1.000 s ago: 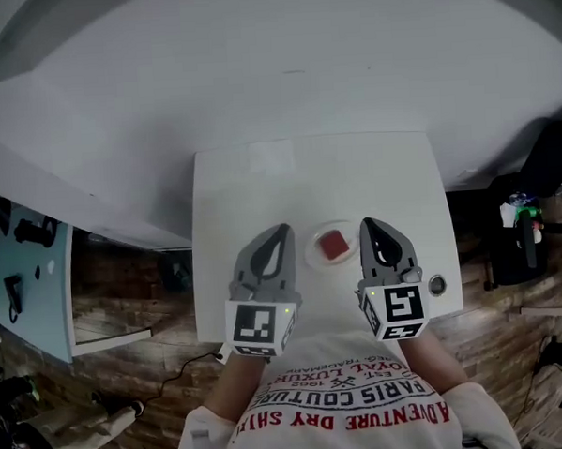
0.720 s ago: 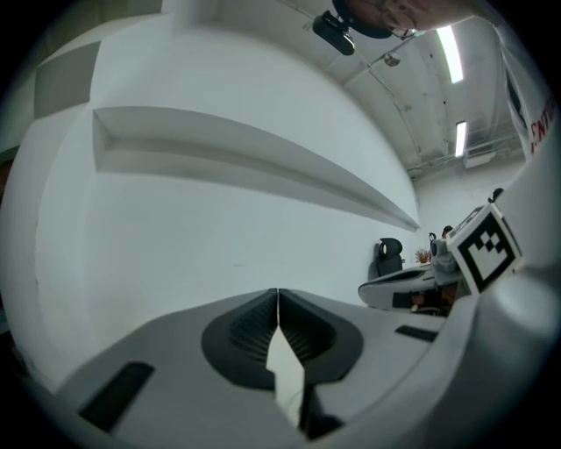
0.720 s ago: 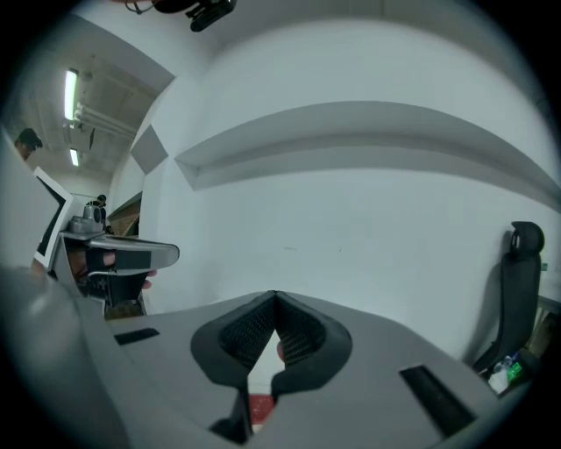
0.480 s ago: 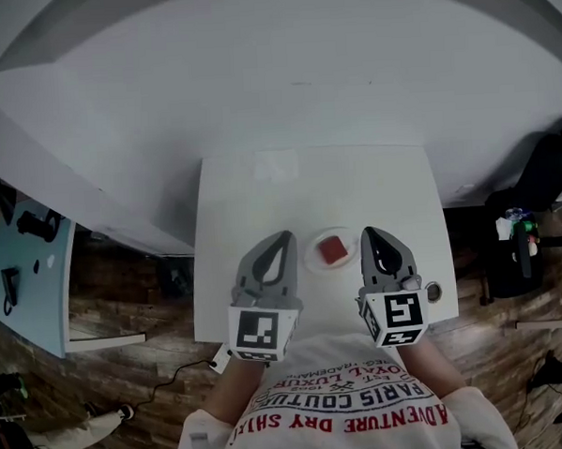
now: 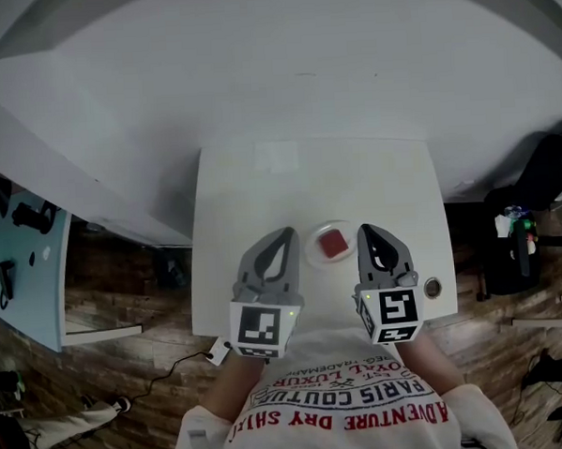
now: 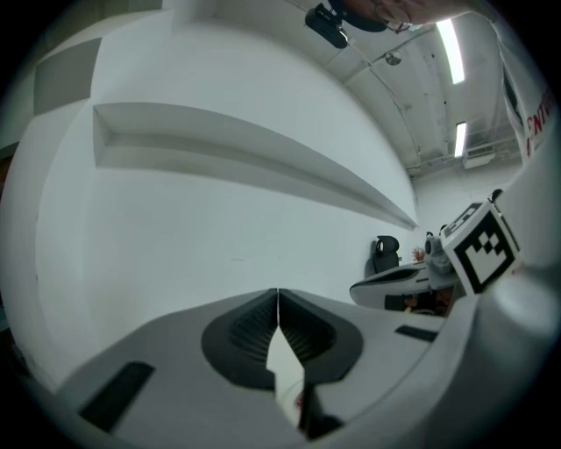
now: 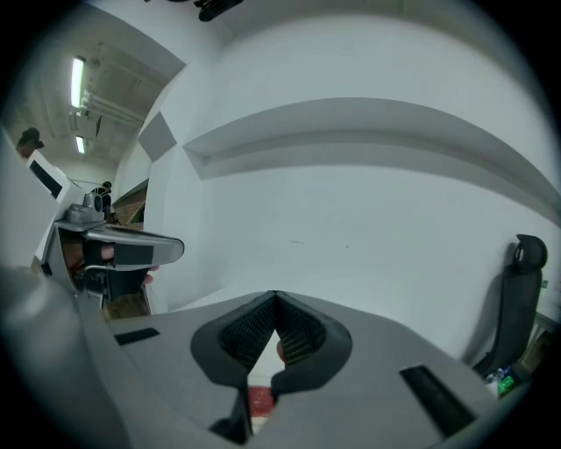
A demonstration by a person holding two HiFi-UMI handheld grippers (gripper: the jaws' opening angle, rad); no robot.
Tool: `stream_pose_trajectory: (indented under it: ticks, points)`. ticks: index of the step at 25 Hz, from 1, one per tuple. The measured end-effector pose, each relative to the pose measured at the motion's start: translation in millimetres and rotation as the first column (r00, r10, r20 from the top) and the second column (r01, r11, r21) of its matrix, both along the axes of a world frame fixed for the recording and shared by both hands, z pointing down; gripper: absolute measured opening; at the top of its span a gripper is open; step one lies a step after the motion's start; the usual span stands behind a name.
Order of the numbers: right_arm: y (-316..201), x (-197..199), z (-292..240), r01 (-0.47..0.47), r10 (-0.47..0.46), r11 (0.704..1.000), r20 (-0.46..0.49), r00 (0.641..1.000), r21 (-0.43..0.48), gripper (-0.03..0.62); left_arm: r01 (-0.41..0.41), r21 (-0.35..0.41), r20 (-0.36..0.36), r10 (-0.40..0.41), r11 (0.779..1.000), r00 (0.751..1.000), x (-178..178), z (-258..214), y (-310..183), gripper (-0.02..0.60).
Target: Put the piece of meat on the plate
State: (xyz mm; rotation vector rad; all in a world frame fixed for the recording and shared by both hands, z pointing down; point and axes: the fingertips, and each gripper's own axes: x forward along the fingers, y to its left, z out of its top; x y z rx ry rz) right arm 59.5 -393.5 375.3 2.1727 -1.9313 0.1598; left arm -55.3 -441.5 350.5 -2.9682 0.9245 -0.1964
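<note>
A red piece of meat (image 5: 334, 243) lies on a small white plate (image 5: 313, 254) near the front of the white table (image 5: 260, 192). My left gripper (image 5: 286, 232) is just left of the plate, my right gripper (image 5: 364, 229) just right of it. Both point away from me, roughly level. In the left gripper view the jaws (image 6: 278, 295) meet at the tips with nothing between them. The right gripper (image 7: 275, 298) is shut and empty too. Below its pads the meat (image 7: 260, 402) shows as a red patch.
A small round dark object (image 5: 435, 286) sits near the table's front right corner. A white wall rises behind the table. A dark chair (image 5: 546, 172) stands to the right, a pale blue surface (image 5: 25, 270) to the left, and a cable (image 5: 167, 375) lies on the wooden floor.
The grippers, plate and meat keep their places; only the head view has shifted a little.
</note>
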Motion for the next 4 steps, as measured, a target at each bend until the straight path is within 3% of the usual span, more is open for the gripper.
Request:
stream_pose_trajectory:
  ticks: [4]
  points:
    - [-6.4, -0.7, 0.9, 0.004, -0.004, 1.0, -0.01, 1.0, -0.003, 0.012, -0.023, 0.0, 0.003, 0.023, 1.0, 1.0, 6.4, 1.8, -1.6, 0.008]
